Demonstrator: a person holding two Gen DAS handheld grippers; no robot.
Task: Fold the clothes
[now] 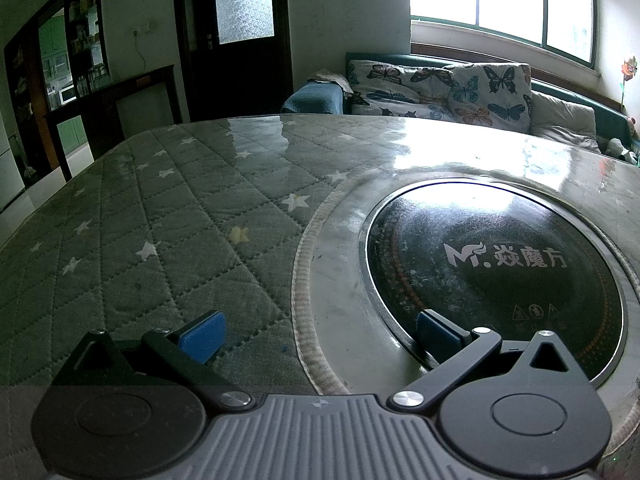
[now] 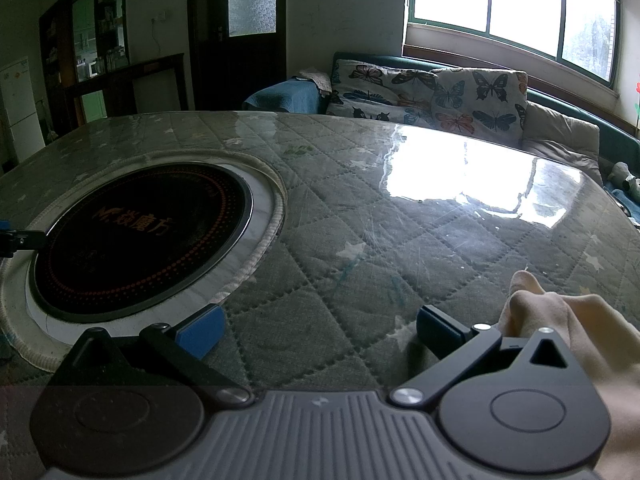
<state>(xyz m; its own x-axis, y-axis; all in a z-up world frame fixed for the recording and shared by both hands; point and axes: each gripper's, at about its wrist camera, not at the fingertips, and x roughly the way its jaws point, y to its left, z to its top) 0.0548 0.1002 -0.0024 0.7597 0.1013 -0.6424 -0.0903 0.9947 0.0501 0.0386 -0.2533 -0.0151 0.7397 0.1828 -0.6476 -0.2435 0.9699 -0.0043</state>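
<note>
Dim room; blown-out window [image 2: 512, 8] glare on tabletop [image 2: 460, 176]; fisheye-curved edges.

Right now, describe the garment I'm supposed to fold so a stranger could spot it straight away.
Start at the quilted star-print table cover with the round black induction cooktop set into it. The cream-coloured garment lies bunched at the near right edge, beside the open right gripper. It is the only loose, plain pale cloth there.

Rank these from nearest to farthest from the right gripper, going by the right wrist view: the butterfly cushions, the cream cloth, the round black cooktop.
1. Cream cloth: just right of the open right gripper, beside its right finger.
2. Round black cooktop: ahead and to the left, set into the table.
3. Butterfly cushions: past the table's far edge, on the sofa under the window.
</note>
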